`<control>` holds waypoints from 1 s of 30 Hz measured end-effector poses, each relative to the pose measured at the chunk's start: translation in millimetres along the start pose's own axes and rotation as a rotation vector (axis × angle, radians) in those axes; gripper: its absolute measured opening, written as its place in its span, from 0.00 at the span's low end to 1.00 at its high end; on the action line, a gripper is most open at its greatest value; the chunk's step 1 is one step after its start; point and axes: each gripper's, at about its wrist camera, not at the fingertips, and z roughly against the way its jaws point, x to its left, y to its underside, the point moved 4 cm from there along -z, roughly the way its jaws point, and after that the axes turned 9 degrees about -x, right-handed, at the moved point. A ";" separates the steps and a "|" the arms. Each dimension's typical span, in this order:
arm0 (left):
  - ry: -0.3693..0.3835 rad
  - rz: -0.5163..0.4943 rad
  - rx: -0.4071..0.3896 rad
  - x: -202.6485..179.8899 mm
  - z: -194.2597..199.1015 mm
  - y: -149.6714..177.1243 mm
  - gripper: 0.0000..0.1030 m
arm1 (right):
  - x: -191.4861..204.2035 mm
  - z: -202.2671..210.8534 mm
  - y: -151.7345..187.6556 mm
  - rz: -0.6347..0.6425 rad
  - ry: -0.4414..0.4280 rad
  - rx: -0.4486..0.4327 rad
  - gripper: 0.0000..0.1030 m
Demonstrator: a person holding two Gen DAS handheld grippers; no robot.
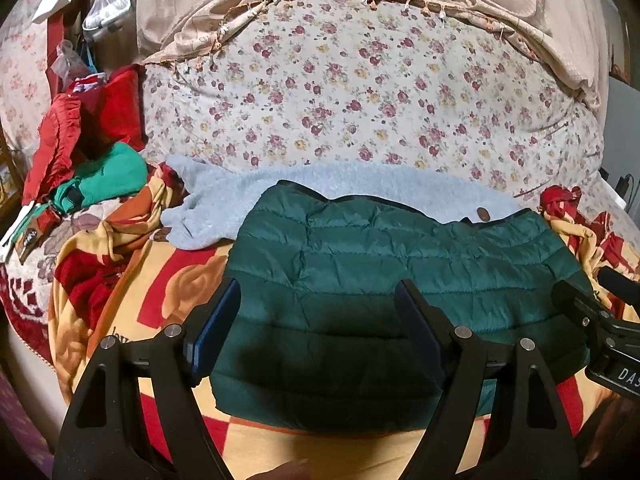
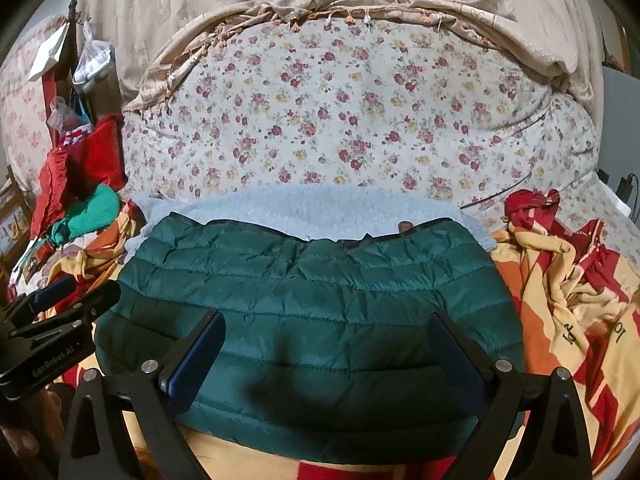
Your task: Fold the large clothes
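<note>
A dark green quilted puffer jacket [image 1: 400, 280] lies folded into a compact rectangle on a red and yellow blanket [image 1: 176, 280]. It also shows in the right wrist view [image 2: 320, 304]. A pale grey fleece garment [image 1: 248, 196] lies under its far edge, seen too in the right wrist view [image 2: 312, 212]. My left gripper [image 1: 318, 292] is open and empty, hovering over the jacket's near left part. My right gripper [image 2: 330, 324] is open and empty over the jacket's near edge. Each gripper shows at the side of the other's view: the right one [image 1: 608, 312], the left one [image 2: 52, 312].
A floral-covered mattress or cushion [image 1: 360, 92] stands upright behind the jacket. A pile of red and green clothes [image 1: 88, 152] lies at the left. Bunched blanket [image 2: 560, 264] rises at the right. Bags hang at the upper left [image 1: 104, 8].
</note>
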 end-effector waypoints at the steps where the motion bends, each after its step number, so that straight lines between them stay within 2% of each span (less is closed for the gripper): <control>1: 0.001 -0.001 0.002 -0.5 -0.8 0.8 0.77 | -0.3 0.5 -0.4 0.002 -0.001 -0.002 0.97; 30: -0.004 0.002 0.037 -1.9 -18.4 10.9 0.77 | -1.9 -16.9 8.8 0.006 -0.016 0.041 0.97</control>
